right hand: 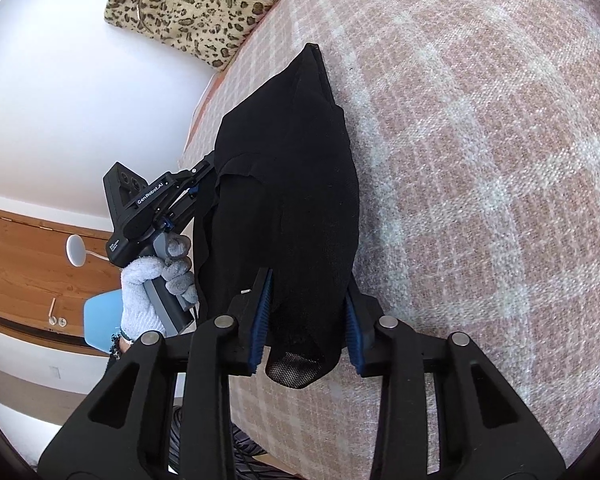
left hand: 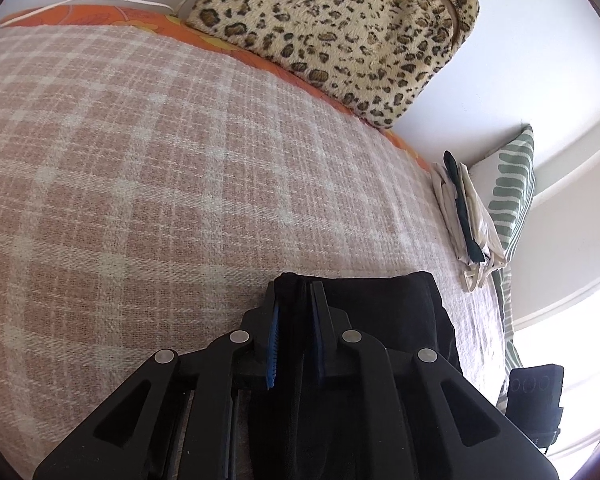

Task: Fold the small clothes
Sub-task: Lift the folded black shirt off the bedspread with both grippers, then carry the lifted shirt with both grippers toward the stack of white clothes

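1. Black, thin knit fabric, a small dark garment (right hand: pixel 288 208), lies bunched on the pink-and-cream checked woven blanket (right hand: pixel 480 160) near its edge, and both my claws are at it.
2. My left gripper (left hand: pixel 294 320) is pinched nearly closed on a rolled fold of that cloth, its blue pads pressing it.
3. My right gripper (right hand: pixel 306 320) straddles the garment's near end at a narrow gap; I cannot tell whether the pads bite yet.
4. My judgement: if the right pads catch only one thin layer, the corner may slip free on lifting and the fold will skew.
5. Farther off, a leopard-print plush bag (left hand: pixel 340 32) rests against the wall, well apart.
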Demonstrator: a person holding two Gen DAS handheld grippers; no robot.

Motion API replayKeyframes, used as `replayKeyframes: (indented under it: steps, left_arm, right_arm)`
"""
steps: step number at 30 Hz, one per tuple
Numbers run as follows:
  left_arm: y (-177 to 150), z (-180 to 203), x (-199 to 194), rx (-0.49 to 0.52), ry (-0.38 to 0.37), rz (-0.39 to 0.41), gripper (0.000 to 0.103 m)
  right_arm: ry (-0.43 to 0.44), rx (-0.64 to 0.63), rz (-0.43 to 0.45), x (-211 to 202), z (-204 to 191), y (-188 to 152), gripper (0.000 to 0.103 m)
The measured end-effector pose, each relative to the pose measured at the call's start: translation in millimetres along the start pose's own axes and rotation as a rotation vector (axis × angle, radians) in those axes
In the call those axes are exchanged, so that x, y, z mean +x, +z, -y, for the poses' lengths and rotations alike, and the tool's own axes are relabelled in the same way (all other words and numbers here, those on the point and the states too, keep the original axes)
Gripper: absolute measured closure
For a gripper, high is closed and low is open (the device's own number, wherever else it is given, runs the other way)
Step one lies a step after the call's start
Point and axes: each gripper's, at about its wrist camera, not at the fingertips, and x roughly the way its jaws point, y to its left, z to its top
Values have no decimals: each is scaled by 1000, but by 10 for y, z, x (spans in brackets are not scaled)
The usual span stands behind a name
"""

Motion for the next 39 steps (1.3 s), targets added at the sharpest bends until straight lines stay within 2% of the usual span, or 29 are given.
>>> replayKeyframes:
  steps: [1,4,8,14,26,32,39]
  left_arm:
    - [-3,18,-3,12,13,3,98]
    - [2,84,-66,47,40,31,99]
    - [13,351,-240,184,97,92,100]
    - [26,567,-410,249,89,150,100]
    - [28,1000,-591,299,35,212,100]
    - [68,1323,-490,314,-12,225,100]
    - [149,1866,-228,368,-68,205,100]
  right_arm:
    - [-29,-16,-3,26,-33,-3,90]
    - [-59,-24,10,35,-92,-5,92]
    - [-130,-111,46,-17,-284,1,93]
    - [-204,-228,97,-86,-600,10,93]
    - [-264,-330,188,-432,-862,59,94]
    - [-305,-342,236,-782,-769,79,94]
    - [-313,-297,302,-1227,-550,129,94]
